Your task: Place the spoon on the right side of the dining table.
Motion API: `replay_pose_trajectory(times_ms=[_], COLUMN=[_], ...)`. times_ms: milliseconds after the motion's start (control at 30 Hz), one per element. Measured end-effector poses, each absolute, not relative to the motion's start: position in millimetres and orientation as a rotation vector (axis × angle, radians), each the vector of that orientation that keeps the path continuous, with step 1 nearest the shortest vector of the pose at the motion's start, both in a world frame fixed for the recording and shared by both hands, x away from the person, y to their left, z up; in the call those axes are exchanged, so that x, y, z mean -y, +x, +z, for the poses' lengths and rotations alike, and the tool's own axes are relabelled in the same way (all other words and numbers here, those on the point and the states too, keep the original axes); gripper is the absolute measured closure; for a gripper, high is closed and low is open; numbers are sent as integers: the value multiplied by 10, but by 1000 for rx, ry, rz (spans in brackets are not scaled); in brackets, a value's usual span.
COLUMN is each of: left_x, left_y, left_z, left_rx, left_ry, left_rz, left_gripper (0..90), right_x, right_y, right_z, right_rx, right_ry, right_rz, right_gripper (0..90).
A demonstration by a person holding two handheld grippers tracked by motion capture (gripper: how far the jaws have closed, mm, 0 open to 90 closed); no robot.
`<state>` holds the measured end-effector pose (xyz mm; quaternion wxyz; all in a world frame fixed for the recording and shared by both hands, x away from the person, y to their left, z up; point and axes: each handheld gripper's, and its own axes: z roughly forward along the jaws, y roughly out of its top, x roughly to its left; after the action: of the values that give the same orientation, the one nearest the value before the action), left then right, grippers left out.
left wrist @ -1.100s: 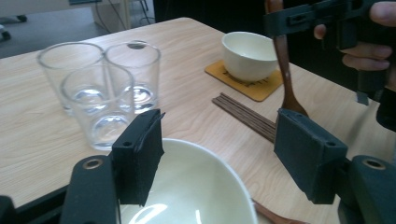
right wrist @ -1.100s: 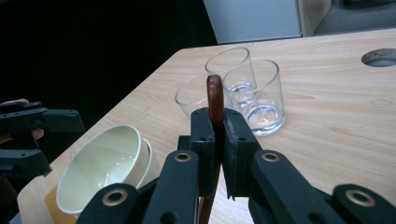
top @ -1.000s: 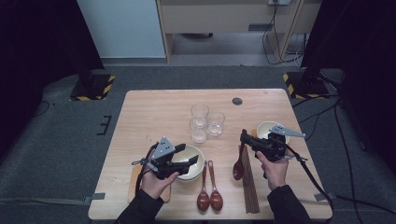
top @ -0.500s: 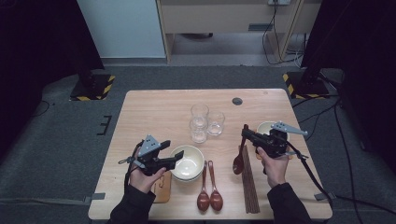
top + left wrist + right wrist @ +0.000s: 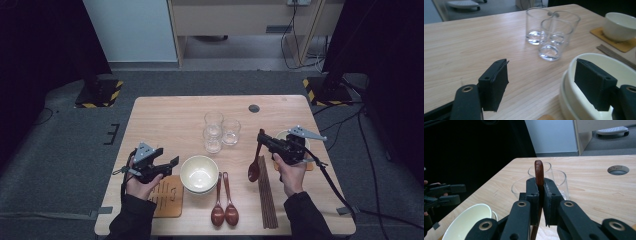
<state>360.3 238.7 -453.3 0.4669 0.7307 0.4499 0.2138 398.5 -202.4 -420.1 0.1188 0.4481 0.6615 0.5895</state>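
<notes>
Between the pressed-together jaws of the right tool (image 5: pixel 539 202) a dark wooden spoon (image 5: pixel 255 162) is pinched by its handle, bowl hanging just below the tool over the surface (image 5: pixel 165 120). The left tool (image 5: pixel 541 85), jaws spread and holding nothing, has drawn back from the stacked cream bowls (image 5: pixel 199 174) and now sits just beside them, over the wooden coaster (image 5: pixel 167 197). With the bowls freed, the spoon likely goes there next. Three glasses (image 5: pixel 220 131) stand ahead of both tools.

Grey floor (image 5: pixel 60 150) around wooden surface (image 5: pixel 165 120); yellow-black striped bases (image 5: pixel 97 94) at both far corners; cables (image 5: pixel 295 25) beyond.
</notes>
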Motion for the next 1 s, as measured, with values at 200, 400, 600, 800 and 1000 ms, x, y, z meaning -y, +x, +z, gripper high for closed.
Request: replay_pose_trajectory(times_ms=[200,400,600,800,1000], left_x=[-2559,-2715,-2824,-2874,-2905], left_y=[3672,3742,3795,3859,3936], left_z=[-4643,-4791,-4898,-5044,-5181], left_rx=[-1189,-1273,-1330,-1396,-1456], left_ry=[1801,1816,1830,1872,1940], left_rz=[574,588,588,582,581], left_gripper=[233,213,195,190,182], right_x=[2023,2054,2060,2059,2083], right_y=[4019,4053,4070,4097,4128], right_z=[-4193,-4171,-4142,-4111,-4062], right_rx=[-1914,-1892,-1877,-1857,-1825], right_ry=[1316,1321,1315,1310,1305], right_rz=[1735,1735,1735,1743,1750], right_gripper=[843,843,843,843,843])
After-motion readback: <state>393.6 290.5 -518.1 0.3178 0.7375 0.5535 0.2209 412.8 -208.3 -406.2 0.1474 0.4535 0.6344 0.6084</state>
